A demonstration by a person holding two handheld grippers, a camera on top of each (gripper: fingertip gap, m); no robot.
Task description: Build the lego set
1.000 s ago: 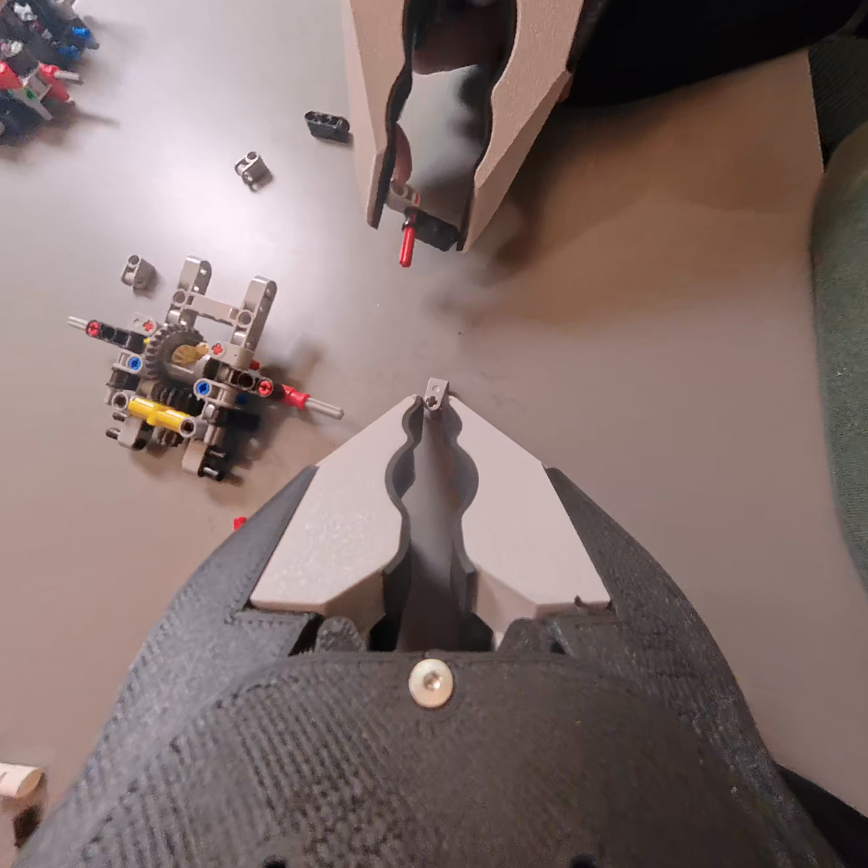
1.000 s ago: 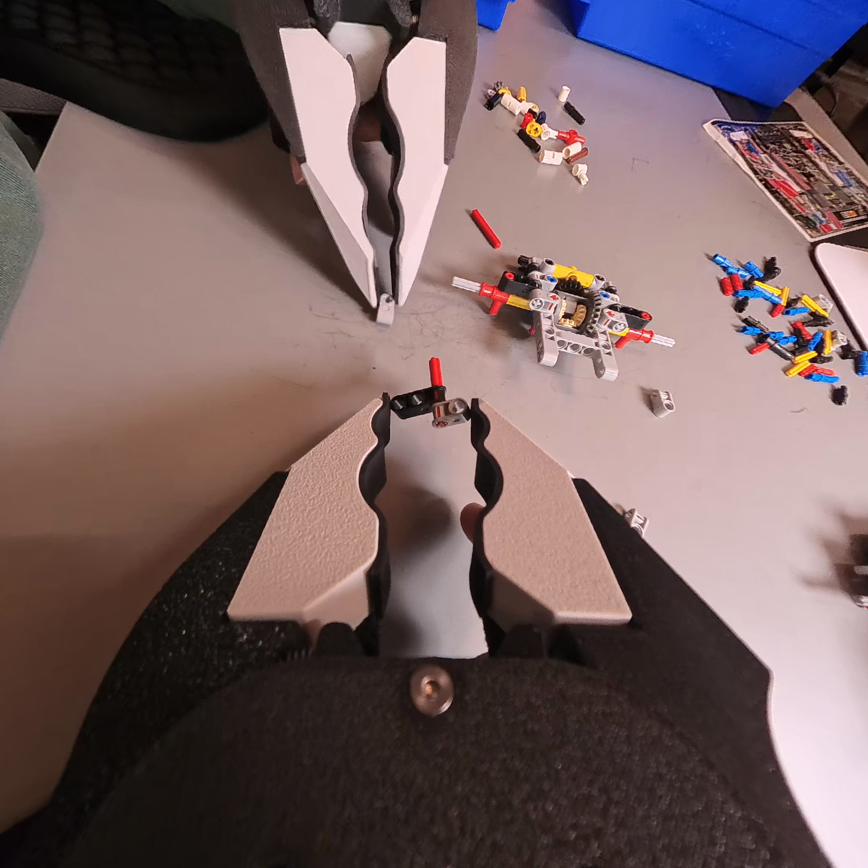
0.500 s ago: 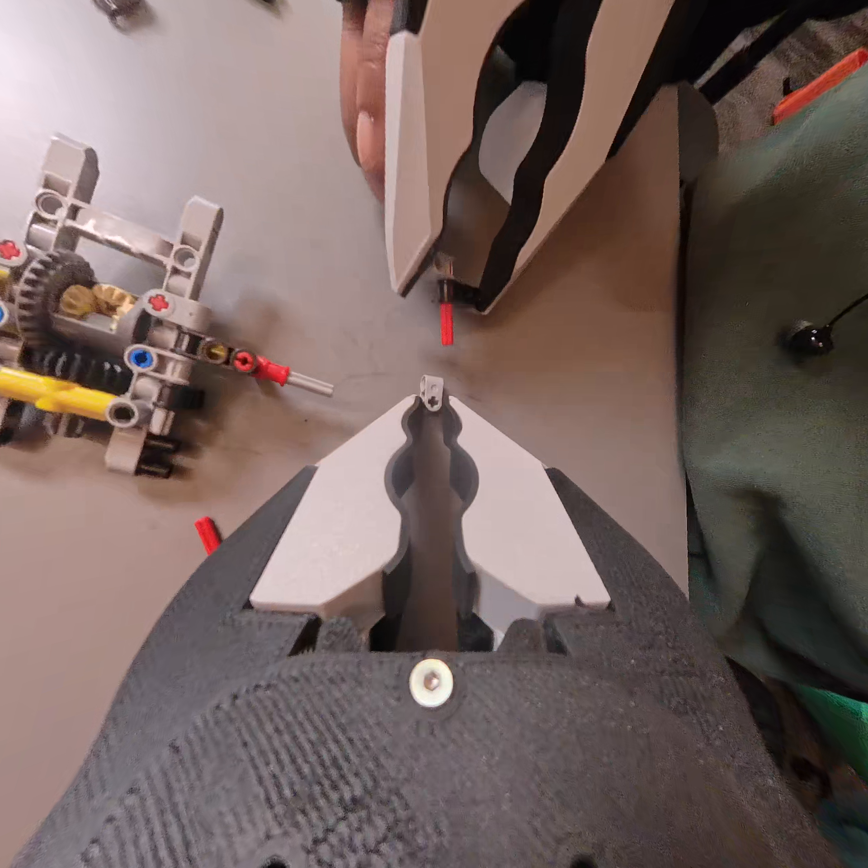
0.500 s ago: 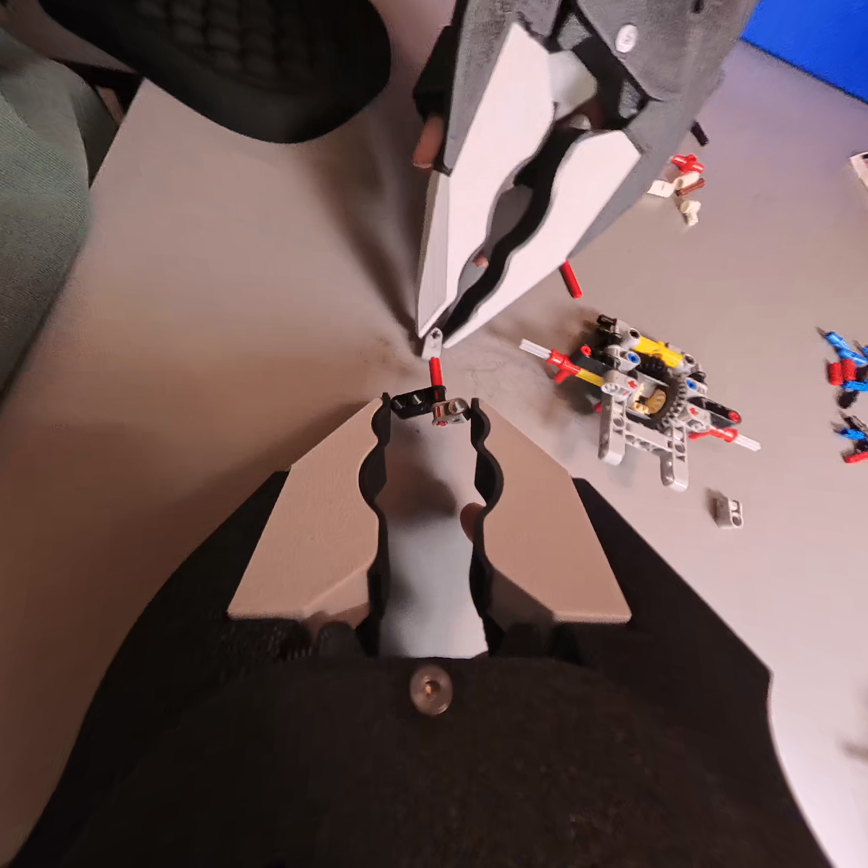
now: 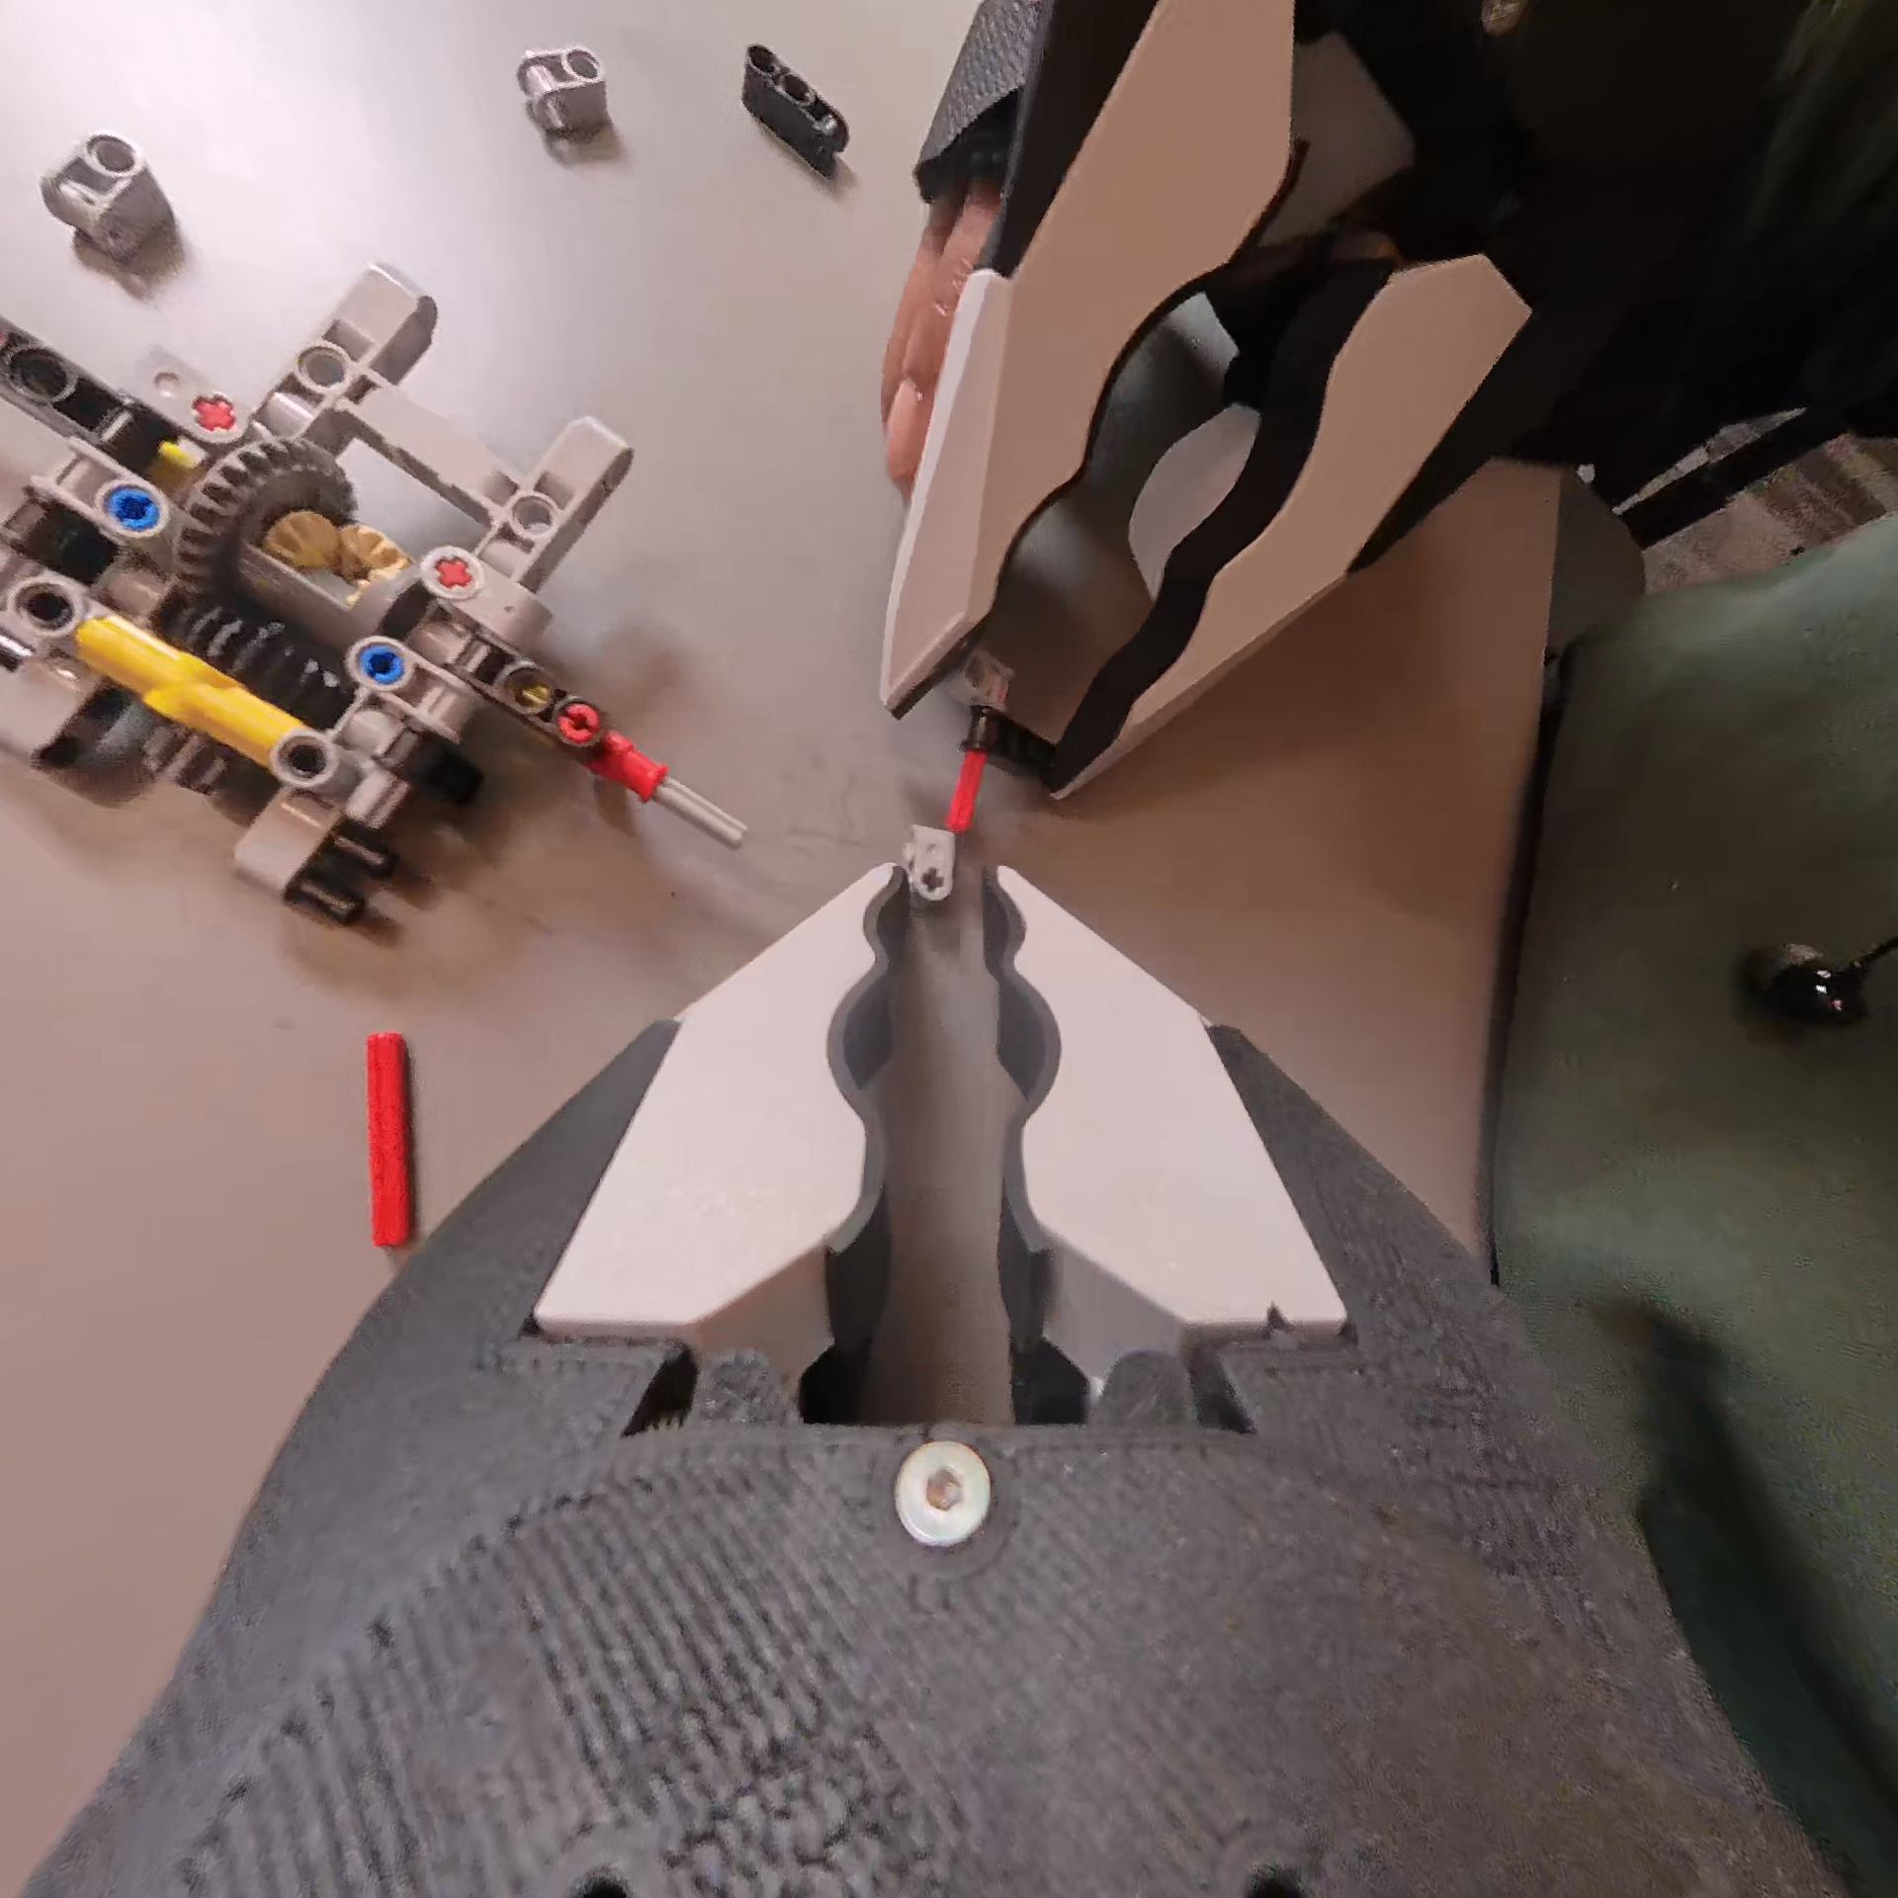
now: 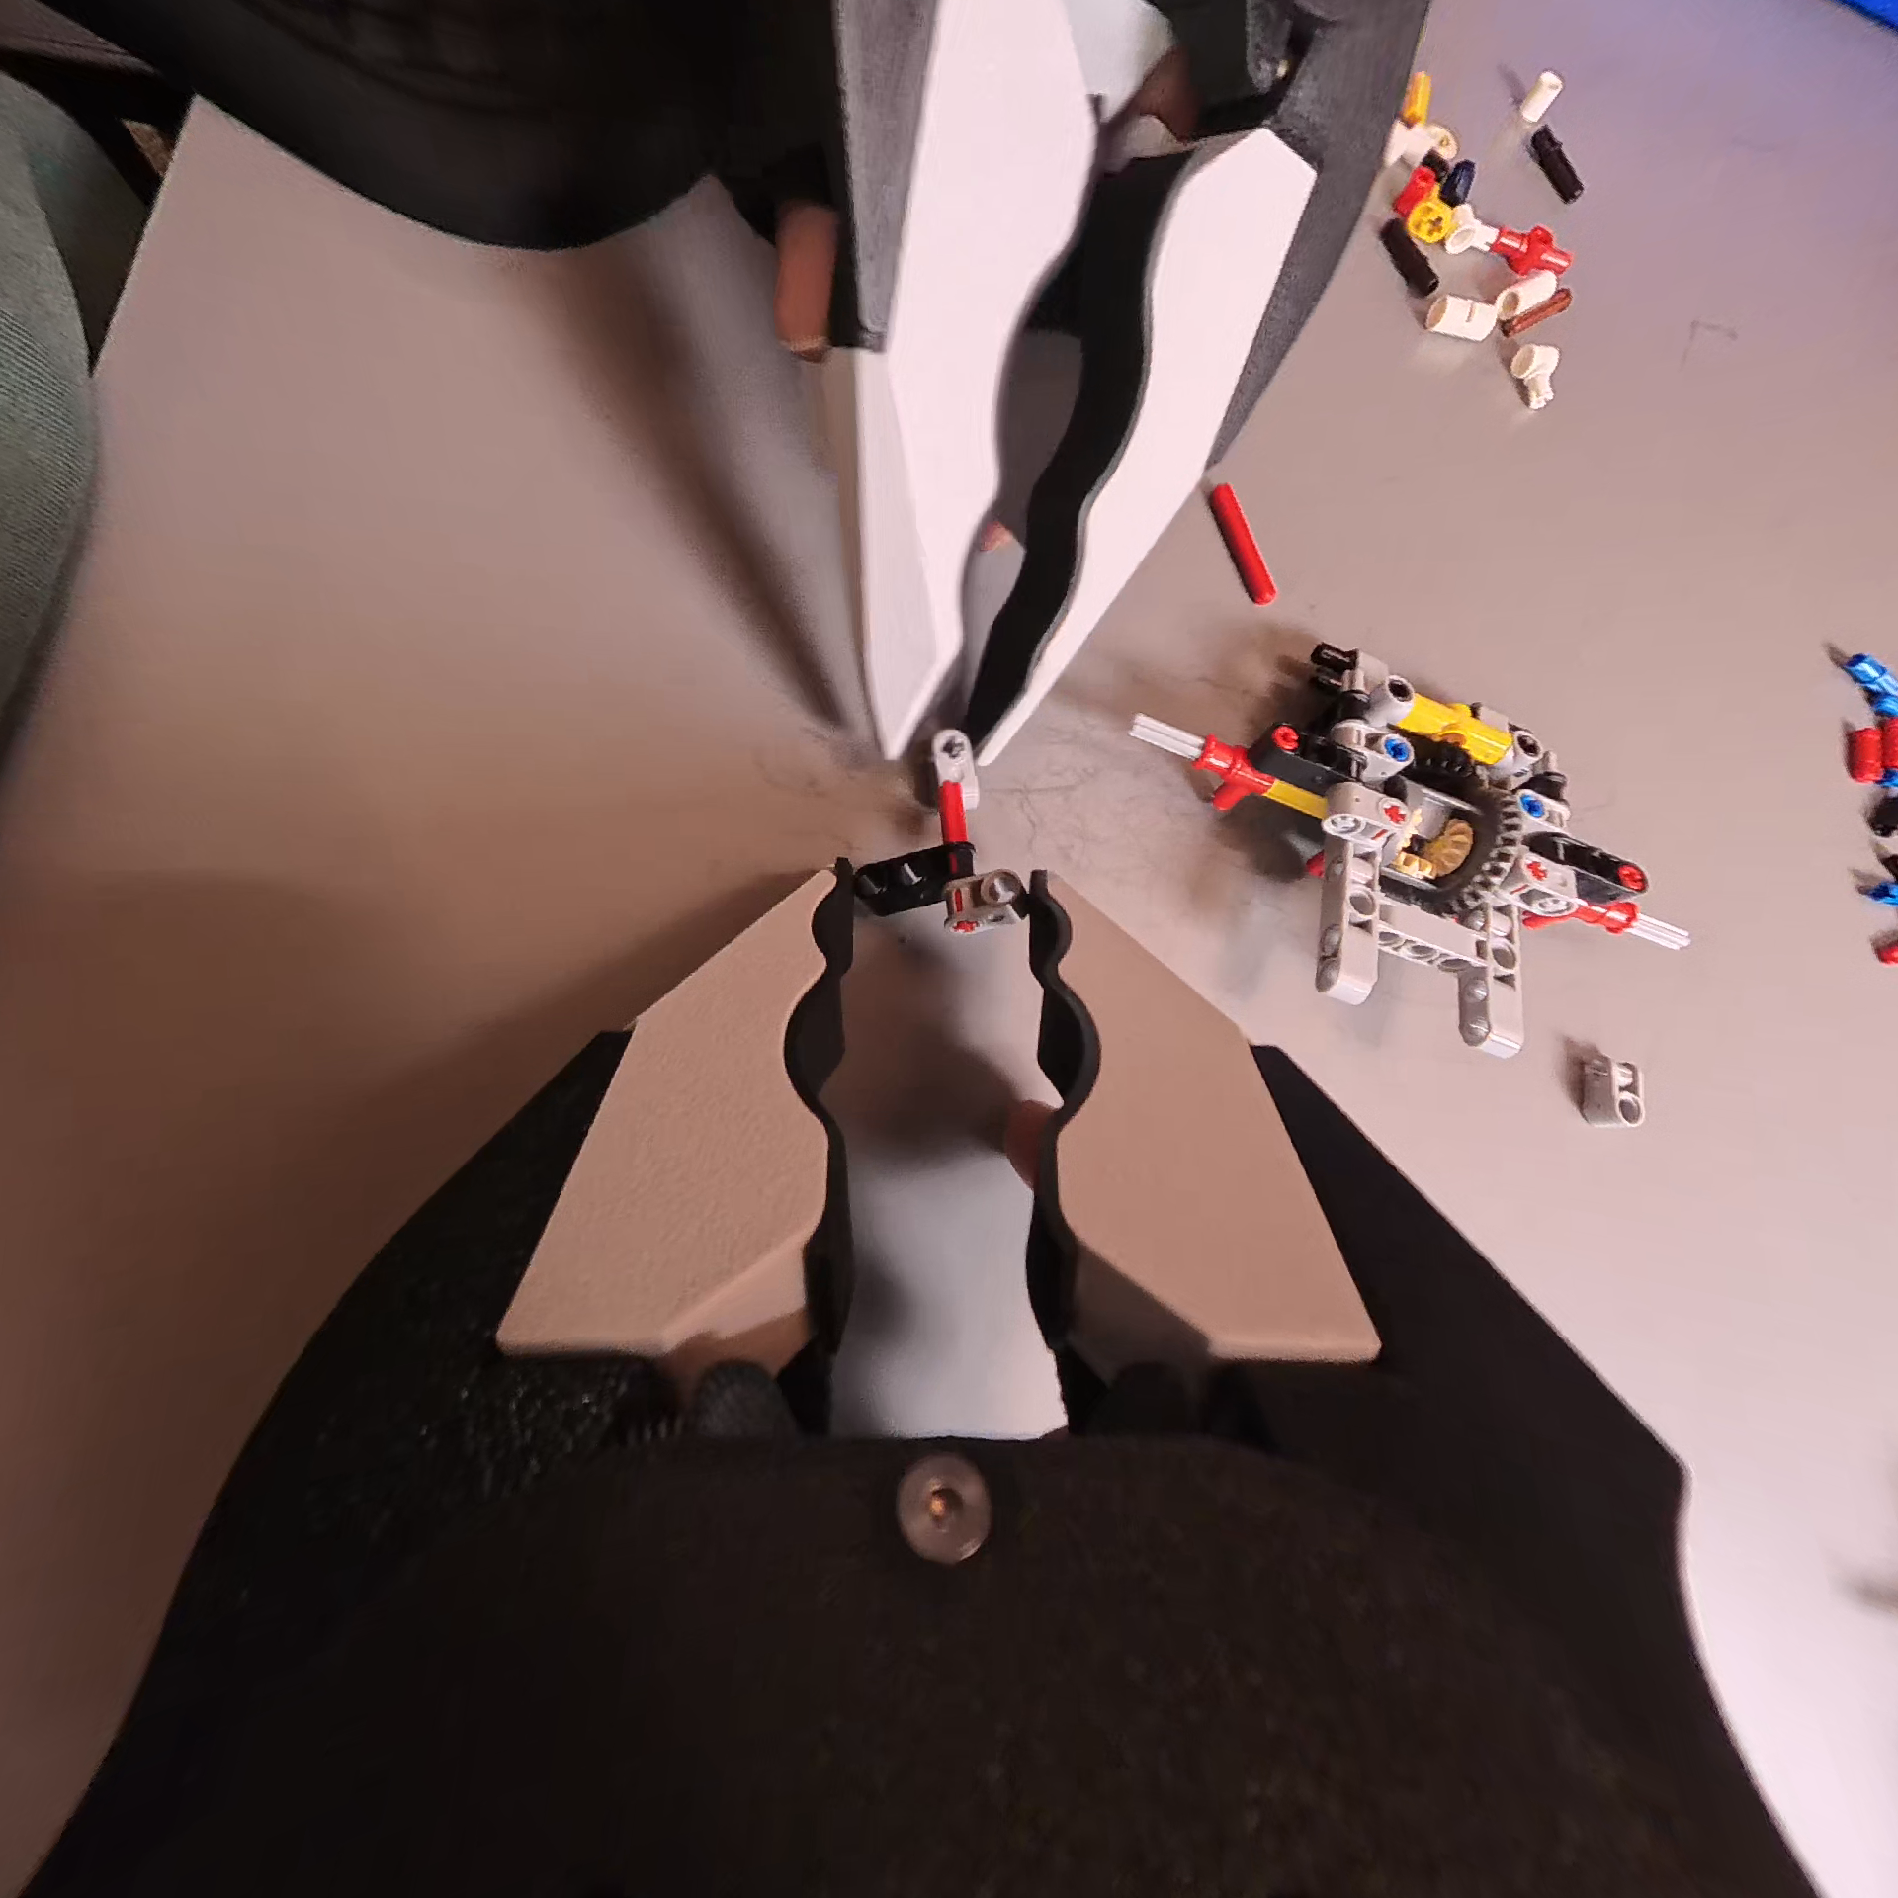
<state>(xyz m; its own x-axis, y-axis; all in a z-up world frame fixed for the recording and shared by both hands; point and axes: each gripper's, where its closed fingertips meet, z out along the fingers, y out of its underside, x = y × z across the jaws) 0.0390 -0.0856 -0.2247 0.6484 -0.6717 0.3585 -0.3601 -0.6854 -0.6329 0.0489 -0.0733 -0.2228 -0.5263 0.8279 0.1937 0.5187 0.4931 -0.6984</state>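
Two hand-held grippers meet tip to tip above the grey surface (image 6: 411, 616), evidently so that the parts they carry can be mated in mid-air. Largest of the loose items, the part-built gear assembly (image 6: 1428, 822) lies well off to the side, apparently set aside until this sub-piece is ready. The right hand-held gripper (image 6: 940, 904) stands partly closed, its jaws clamping a small black-and-grey connector piece (image 6: 940, 894) across the tips, with a red axle (image 6: 953, 811) projecting forward from it. The left hand-held gripper (image 5: 940, 873) is closed almost fully, pinching a tiny grey connector (image 5: 929, 861) at its very tips. That connector sits at the free end of the red axle, touching it; whether it is yet pushed on cannot be told. A spare red pin (image 5: 389, 1138) lies just beside the left gripper's body. Scattered small pieces (image 6: 1479, 236) rest farther off.
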